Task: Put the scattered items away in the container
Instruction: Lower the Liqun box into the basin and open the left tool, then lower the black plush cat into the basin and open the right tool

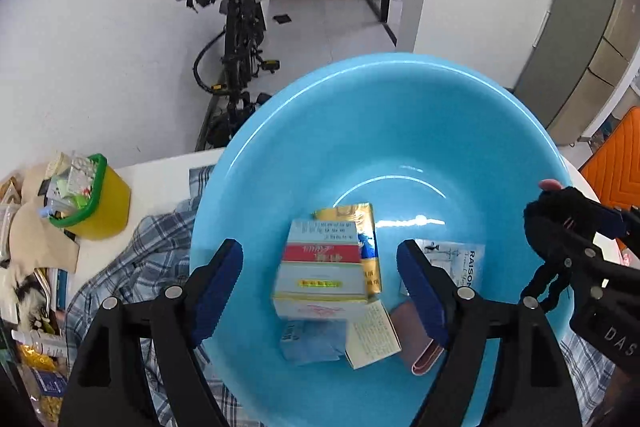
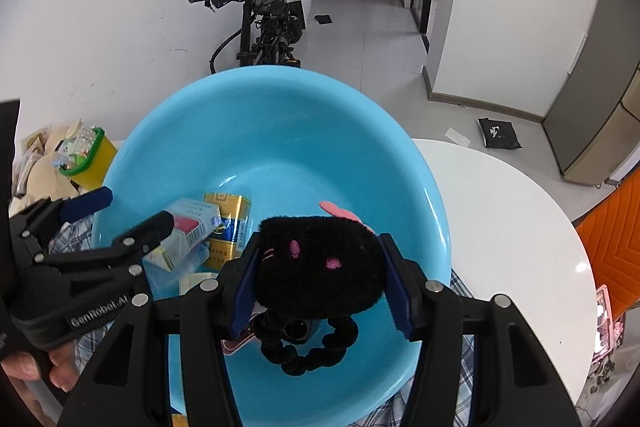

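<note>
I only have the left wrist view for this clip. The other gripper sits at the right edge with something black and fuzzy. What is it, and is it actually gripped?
Observer: It is a black plush toy with pink face marks. The right gripper is shut on it, with a pad against each side.
Operator: Is it over the basin?
Observer: Yes, it is above the inside of the blue basin. A black beaded loop hangs beneath the toy.
Operator: How does my left gripper look from there?
Observer: The left gripper has its jaws apart above the boxes. Bare fingers hold its handle.
</note>
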A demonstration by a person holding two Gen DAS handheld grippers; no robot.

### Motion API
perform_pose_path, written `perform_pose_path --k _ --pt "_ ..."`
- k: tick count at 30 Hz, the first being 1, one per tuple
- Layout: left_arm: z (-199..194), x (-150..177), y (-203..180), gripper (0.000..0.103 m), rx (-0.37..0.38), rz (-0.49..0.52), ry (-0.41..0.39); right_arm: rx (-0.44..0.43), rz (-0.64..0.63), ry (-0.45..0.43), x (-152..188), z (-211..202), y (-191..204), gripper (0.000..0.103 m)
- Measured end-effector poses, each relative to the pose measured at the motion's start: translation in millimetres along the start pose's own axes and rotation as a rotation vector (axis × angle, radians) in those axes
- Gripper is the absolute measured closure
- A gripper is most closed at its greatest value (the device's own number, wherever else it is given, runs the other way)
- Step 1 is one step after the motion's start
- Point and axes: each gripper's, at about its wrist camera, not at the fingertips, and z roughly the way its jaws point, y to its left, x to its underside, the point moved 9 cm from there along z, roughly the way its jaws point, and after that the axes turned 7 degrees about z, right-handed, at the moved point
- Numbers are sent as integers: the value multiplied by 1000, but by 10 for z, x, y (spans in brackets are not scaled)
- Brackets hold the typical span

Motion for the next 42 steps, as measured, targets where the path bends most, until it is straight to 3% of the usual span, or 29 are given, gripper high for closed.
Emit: perform_pose_path --k 8,16,21,26,32,37,42 --pt "105 55 85 21 1 -9 13 -2 13 19 58 152 34 49" --pt "153 148 117 21 51 -25 7 -1 10 56 182 463 175 49" --pt "77 127 118 21 63 -40 -14 4 -4 56 214 452 219 40" --pt "9 125 120 22 70 -78 -29 81 -18 20 183 374 151 19" --pt "-83 105 137 22 45 -81 -50 51 -37 -22 191 210 112 9" --pt "-224 55 113 22 54 -92 -99 47 -53 -90 149 46 144 6" --pt "-371 34 68 22 28 -63 -132 64 -85 -104 183 -53 154 3"
